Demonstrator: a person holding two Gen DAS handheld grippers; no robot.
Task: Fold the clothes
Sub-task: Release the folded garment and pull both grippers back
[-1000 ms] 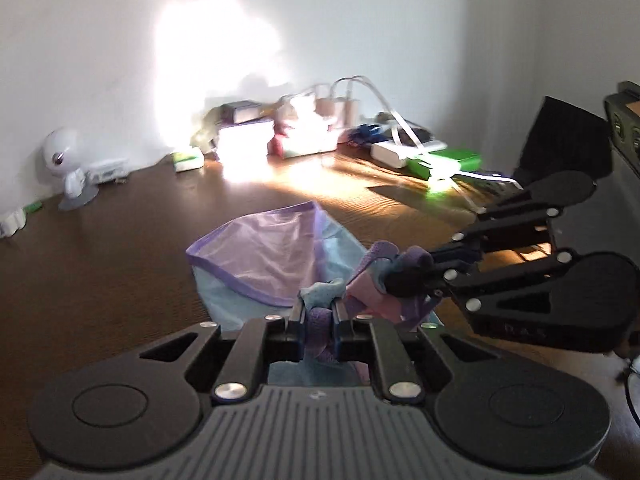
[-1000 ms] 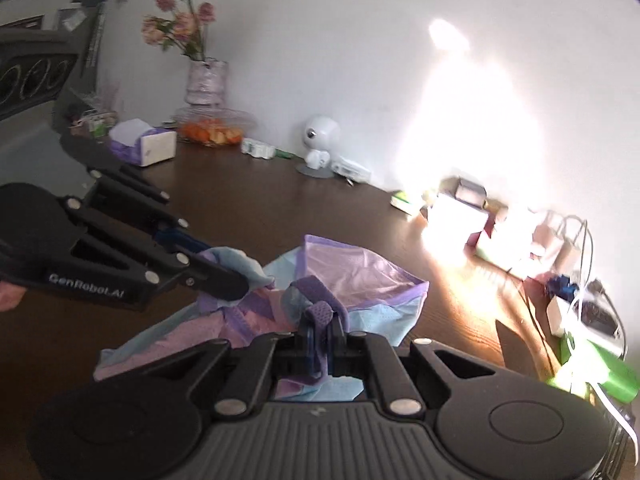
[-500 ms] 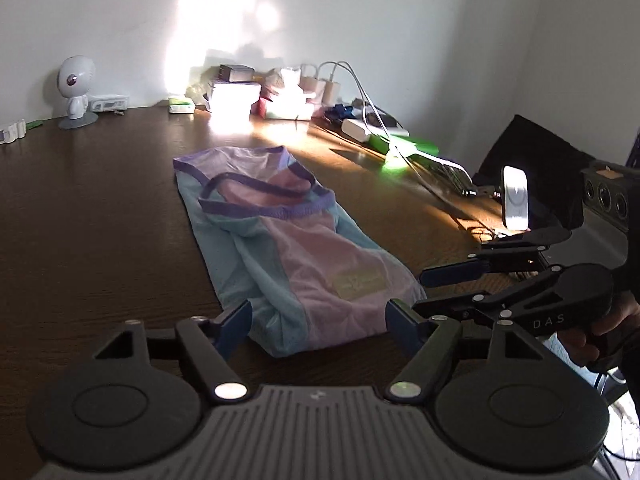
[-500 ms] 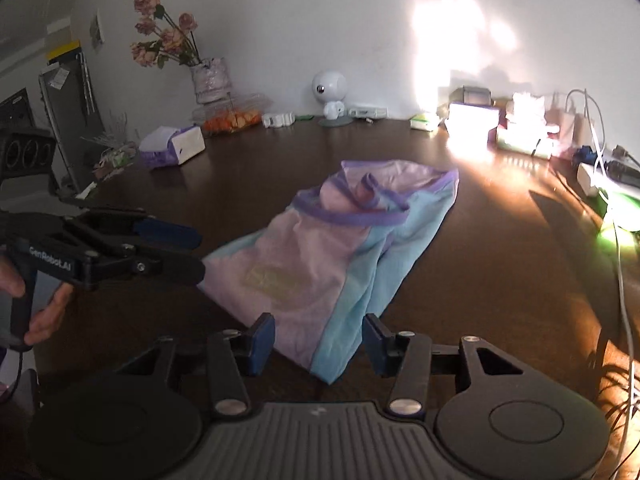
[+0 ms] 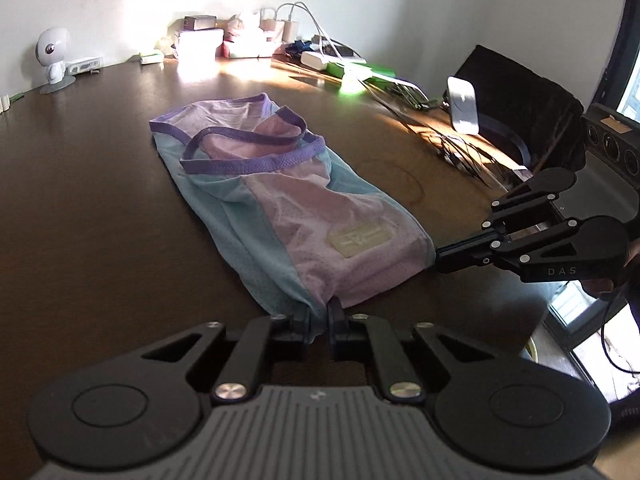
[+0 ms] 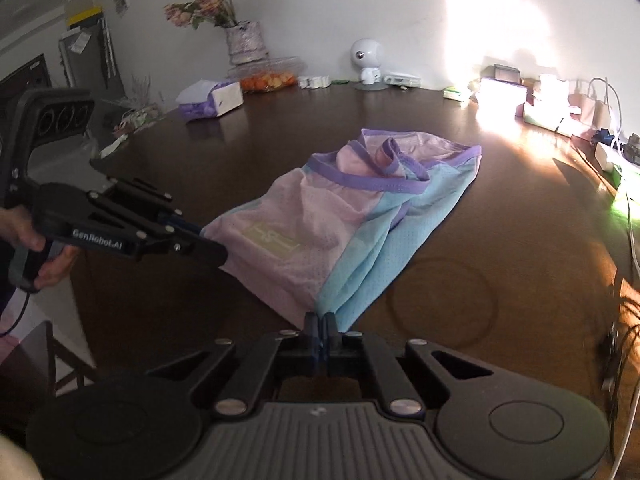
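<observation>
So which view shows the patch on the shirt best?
The left wrist view: the patch on the shirt lies near the middle, lit and nearly face-on, with its outline clear. In the right wrist view the patch is paler, seen at a slant, and blends into the pink cloth.

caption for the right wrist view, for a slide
Both grippers, right and left, pinch the near hem corners of a lilac-and-blue mesh garment on a dark table.
</observation>
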